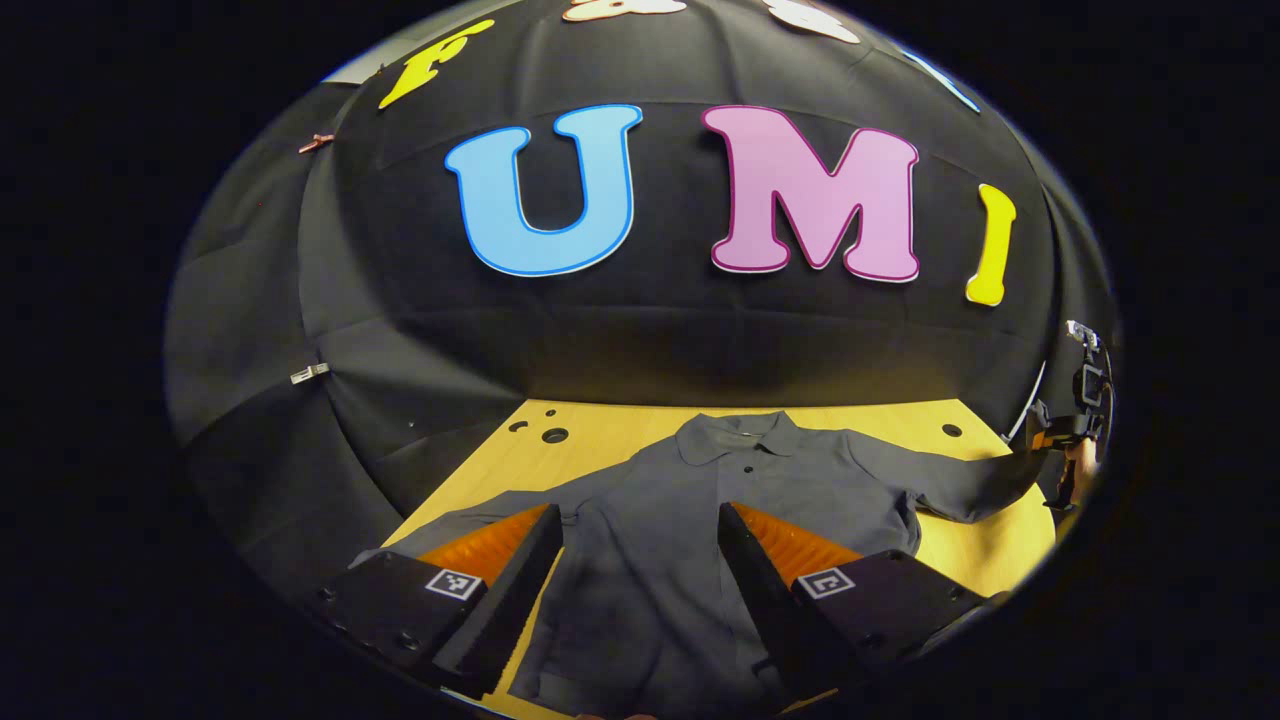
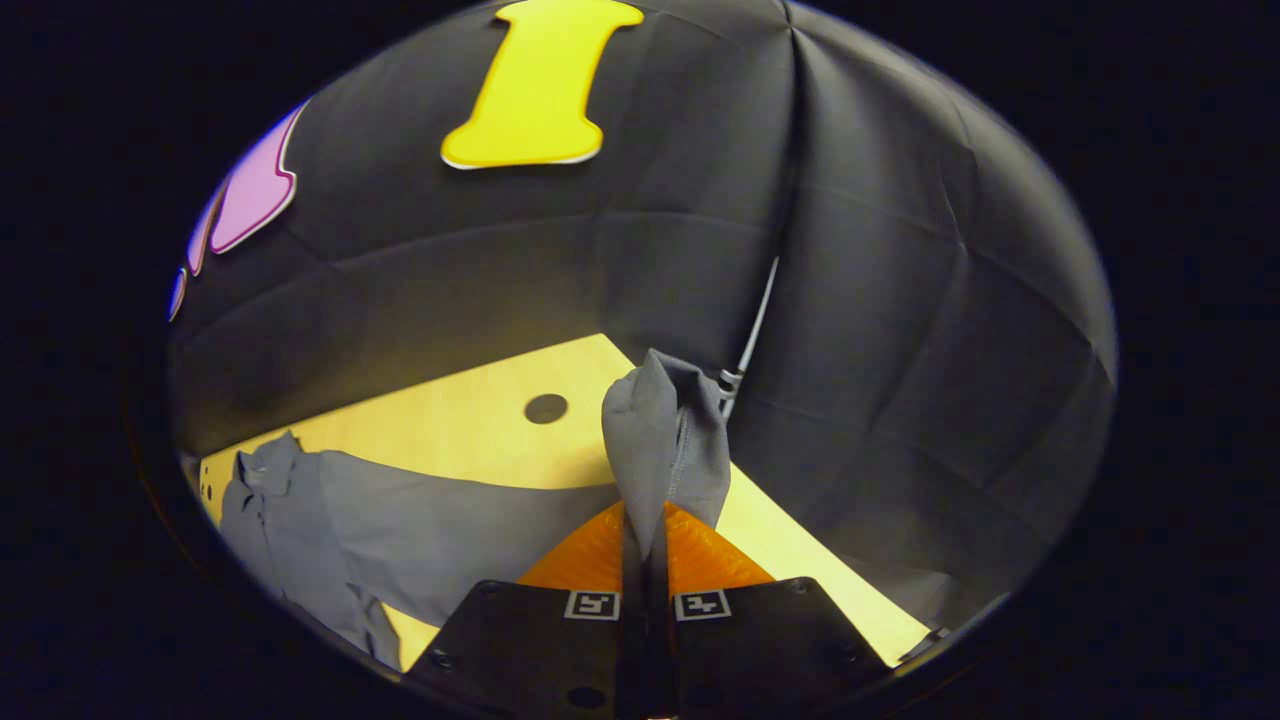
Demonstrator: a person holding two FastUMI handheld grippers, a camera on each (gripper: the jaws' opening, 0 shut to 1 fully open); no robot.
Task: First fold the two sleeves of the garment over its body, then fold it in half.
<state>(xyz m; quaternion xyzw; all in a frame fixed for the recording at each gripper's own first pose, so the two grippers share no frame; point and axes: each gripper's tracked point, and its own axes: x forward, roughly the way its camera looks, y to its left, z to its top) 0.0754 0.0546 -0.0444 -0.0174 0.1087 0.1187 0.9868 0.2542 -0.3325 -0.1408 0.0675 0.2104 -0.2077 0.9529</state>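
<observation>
Shirt (image 1: pixel 650 540) is grey with a collar (buttons up), flat on the table (image 1: pixel 600 425). Left gripper (image 1: pixel 640 570) hangs wide open, holding nothing; right gripper (image 2: pixel 645 545) pinches the sleeve (image 2: pixel 665 440).

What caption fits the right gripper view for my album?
Right gripper shut on the grey shirt's sleeve cuff, lifted above the yellow wooden table.
</observation>
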